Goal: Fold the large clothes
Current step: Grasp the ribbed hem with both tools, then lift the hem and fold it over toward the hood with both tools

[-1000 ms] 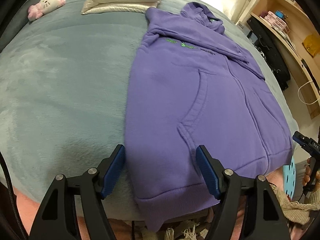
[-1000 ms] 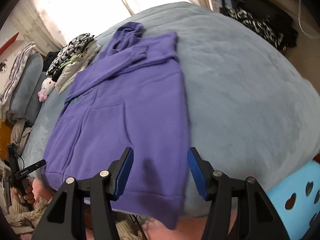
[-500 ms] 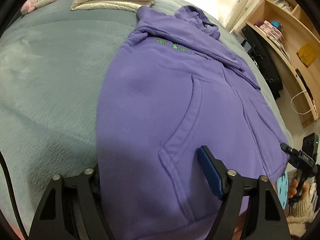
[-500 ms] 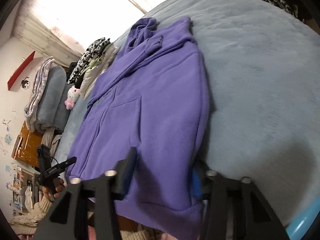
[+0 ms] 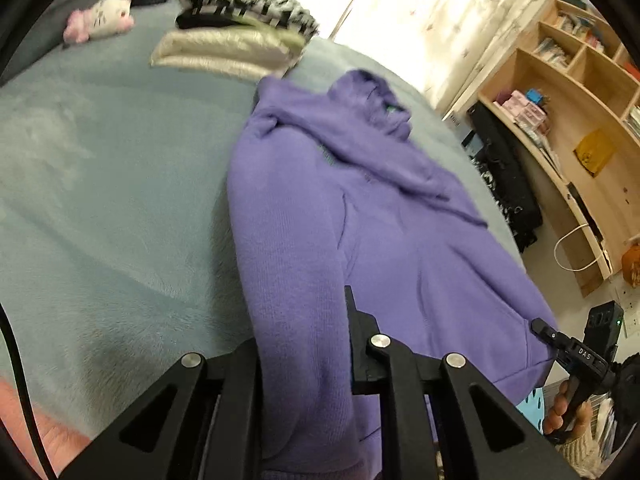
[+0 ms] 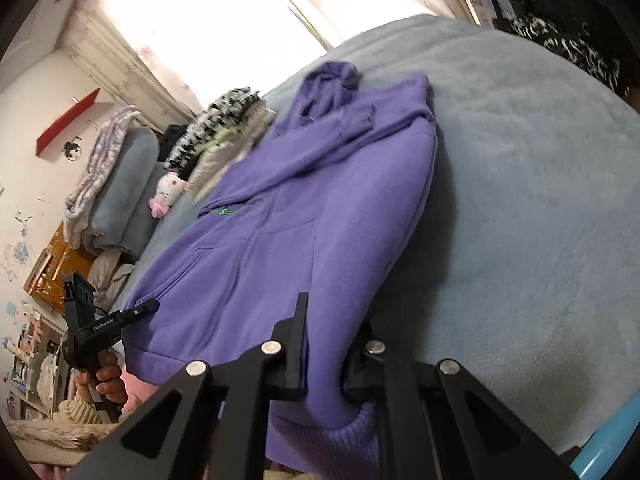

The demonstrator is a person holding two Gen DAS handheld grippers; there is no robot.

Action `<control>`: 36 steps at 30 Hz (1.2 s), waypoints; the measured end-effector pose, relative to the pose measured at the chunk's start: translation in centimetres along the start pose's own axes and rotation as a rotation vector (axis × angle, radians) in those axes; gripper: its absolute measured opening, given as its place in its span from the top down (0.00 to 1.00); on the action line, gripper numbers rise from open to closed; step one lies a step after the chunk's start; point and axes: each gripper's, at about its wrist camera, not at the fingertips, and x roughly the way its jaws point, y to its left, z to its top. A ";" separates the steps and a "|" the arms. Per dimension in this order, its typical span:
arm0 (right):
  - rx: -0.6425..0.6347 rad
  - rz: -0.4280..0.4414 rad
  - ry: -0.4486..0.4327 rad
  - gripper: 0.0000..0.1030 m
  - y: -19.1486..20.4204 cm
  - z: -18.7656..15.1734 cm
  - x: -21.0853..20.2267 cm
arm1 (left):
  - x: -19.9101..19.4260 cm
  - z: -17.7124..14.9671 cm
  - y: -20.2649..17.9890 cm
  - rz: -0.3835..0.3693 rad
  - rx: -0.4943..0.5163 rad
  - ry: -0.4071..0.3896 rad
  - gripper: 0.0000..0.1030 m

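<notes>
Hoodie (image 5: 400, 240) flat on bed (image 5: 120, 200); my left gripper (image 5: 306, 360) and right gripper (image 6: 332, 356), spread a second ago, now closing, pinching hem corners. Grasp secured, so fold-over toward hood can start.

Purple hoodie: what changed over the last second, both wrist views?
Both tongs went from open over the hem to closed on it. The left tongs pinch the purple hoodie at its left hem corner; the right tongs pinch the right corner. The cloth now bunches between the fingers and the near edge is lifting. Unchanged: hood end flat on the grey-blue blanket, folded stack and plush toy in place.
</notes>
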 end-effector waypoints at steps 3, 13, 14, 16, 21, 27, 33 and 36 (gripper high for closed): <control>-0.035 0.003 -0.009 0.90 1.6 0.0 -1.5 | -1.8 -0.2 -1.2 -0.005 0.037 0.009 0.89; 0.015 0.039 0.015 0.90 2.0 -0.2 -5.5 | -5.1 1.1 1.5 -0.075 -0.063 0.118 0.88; 0.030 0.046 0.016 0.90 1.7 0.1 -5.2 | -4.9 1.4 1.8 -0.082 -0.074 0.124 0.88; 0.072 0.058 0.029 0.90 1.1 1.0 -4.2 | -3.8 2.8 2.0 -0.087 -0.093 0.142 0.87; 0.163 0.105 0.038 0.89 0.0 4.9 -1.5 | -0.9 8.4 1.9 -0.118 -0.124 0.108 0.82; 0.240 0.073 -0.014 0.84 -1.3 13.2 2.5 | 5.3 18.6 1.8 -0.123 -0.190 0.062 0.46; 0.369 0.048 -0.030 0.38 -4.1 19.9 8.3 | 11.4 26.3 4.4 -0.174 -0.339 0.097 0.19; 0.349 -0.005 -0.060 0.19 -4.7 21.3 9.9 | 15.2 28.0 5.3 -0.161 -0.356 0.144 0.19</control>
